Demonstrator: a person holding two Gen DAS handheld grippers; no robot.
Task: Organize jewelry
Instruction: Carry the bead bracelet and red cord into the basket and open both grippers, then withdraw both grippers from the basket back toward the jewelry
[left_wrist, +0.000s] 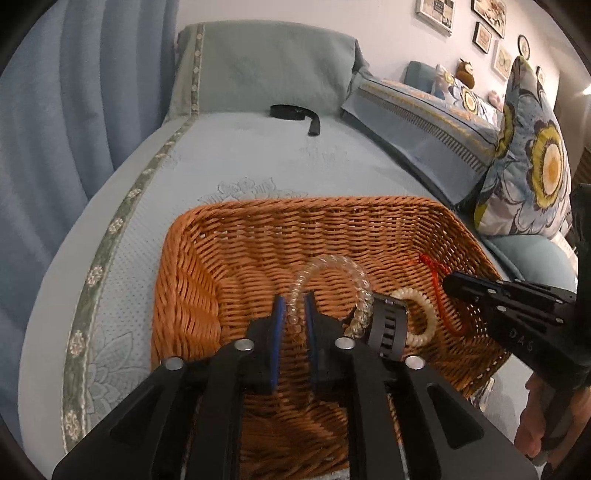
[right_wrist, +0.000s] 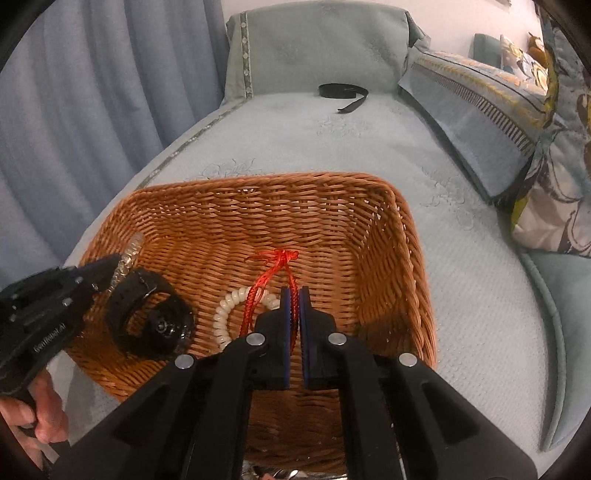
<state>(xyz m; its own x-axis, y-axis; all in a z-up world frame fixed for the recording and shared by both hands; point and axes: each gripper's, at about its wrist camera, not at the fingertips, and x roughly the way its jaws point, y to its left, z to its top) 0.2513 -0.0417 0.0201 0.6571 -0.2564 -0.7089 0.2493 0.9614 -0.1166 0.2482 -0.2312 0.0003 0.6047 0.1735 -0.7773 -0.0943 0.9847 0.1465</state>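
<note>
A woven wicker basket (left_wrist: 207, 251) sits on the bed; it also shows in the right wrist view (right_wrist: 406, 258). My left gripper (left_wrist: 293, 306) is shut on a clear spiral coil bracelet (left_wrist: 332, 264) inside the basket. My right gripper (right_wrist: 294, 299) is shut on a red braided cord bracelet (right_wrist: 273, 269), which also shows in the left wrist view (left_wrist: 436, 284). A cream spiral coil bracelet (right_wrist: 221, 317) and a black watch (right_wrist: 155, 317) lie on the basket floor between the grippers.
A black strap (left_wrist: 291, 112) lies far up the pale blue bedspread (left_wrist: 258, 162) by the headboard cushion. Patterned pillows (left_wrist: 532, 155) line the right side. A blue curtain (left_wrist: 74, 110) hangs at the left.
</note>
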